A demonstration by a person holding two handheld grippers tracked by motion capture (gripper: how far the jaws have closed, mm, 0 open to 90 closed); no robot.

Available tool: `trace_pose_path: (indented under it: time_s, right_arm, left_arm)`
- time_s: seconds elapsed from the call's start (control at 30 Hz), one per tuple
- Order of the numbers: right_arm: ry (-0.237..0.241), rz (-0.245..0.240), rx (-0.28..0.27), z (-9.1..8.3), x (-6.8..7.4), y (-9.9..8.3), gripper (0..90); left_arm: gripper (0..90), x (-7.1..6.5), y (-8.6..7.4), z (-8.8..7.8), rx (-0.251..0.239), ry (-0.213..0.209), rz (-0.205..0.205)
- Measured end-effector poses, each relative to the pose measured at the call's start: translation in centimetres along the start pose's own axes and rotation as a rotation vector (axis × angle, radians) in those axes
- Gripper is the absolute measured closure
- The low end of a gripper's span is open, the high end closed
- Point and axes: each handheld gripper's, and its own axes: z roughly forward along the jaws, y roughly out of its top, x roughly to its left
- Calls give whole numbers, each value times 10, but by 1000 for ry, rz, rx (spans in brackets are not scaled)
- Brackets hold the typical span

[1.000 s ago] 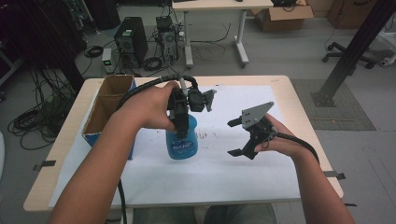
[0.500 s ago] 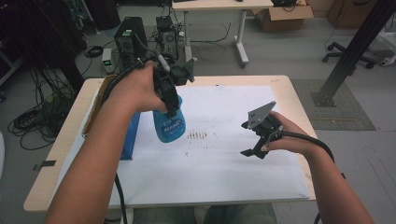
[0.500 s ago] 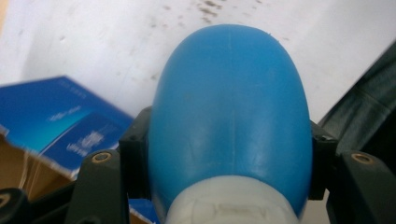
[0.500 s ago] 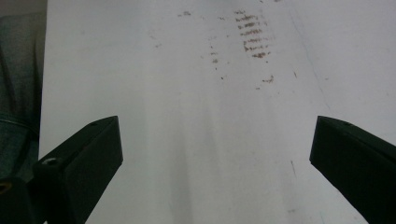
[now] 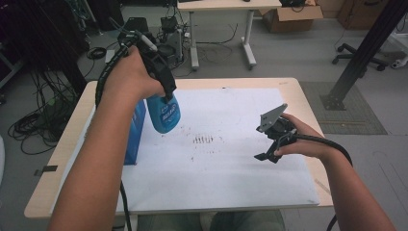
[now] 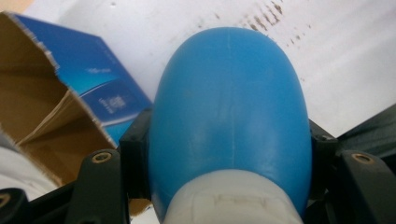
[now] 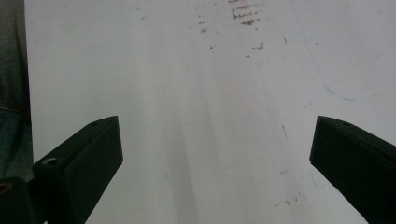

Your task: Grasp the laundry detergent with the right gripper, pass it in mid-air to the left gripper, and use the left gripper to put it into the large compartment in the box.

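While the left gripper (image 5: 166, 89) clamps the neck of the blue bottle (image 5: 163, 113) and holds it tilted in the air above the white sheet (image 5: 231, 183), just beside the open blue box (image 5: 134, 132), the carrying step looks under way; the next move likely calls for lining the bottle up over the box mouth and lowering it in. Over the sheet's right side, the right gripper (image 5: 269, 139) hangs wide and empty
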Motion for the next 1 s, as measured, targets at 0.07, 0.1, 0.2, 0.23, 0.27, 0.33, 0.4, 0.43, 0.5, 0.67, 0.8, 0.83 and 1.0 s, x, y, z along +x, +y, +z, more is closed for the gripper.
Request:
trace_pose_path:
  time_s: [0.07,0.1,0.2,0.23,0.27,0.33,0.4,0.43,0.5,0.67,0.8,0.83,1.0]
  right_arm:
    - [-3,2,11,0,0,-2,25]
    - [-4,5,14,0,0,-2,25]
    - [-6,9,21,0,0,-4,25]
    - [-5,11,19,0,0,-4,26]
    - [3,13,13,0,1,-4,26]
    - [5,13,17,0,1,-5,26]
    - [5,19,26,1,1,-5,26]
    - [11,22,34,1,0,-5,27]
    - [9,27,33,0,-1,-6,27]
    - [18,39,50,1,-2,-6,27]
    - [18,36,56,2,-2,-7,29]
    - [15,36,57,3,-3,-7,28]
    - [18,37,64,3,-3,-8,29]
  left_arm:
    - [383,5,0,-5,2,2,-30]
    - [382,8,-1,-8,0,5,-56]
    - [382,14,-1,-12,-10,6,-95]
    - [382,17,-2,-14,-11,5,-115]
    - [382,24,-3,-18,-13,2,-149]
    - [382,26,-4,-19,-16,1,-159]
    - [382,32,-6,-23,-25,-3,-197]
    - [382,35,-7,-26,-27,-3,-213]
    - [382,42,-10,-32,-26,-8,-249]
    - [382,54,-15,-45,-23,-4,-301]
    - [382,66,-22,-54,-9,-1,-344]
    - [382,69,-24,-56,-4,-2,-356]
    - [382,86,-34,-62,12,-3,-419]
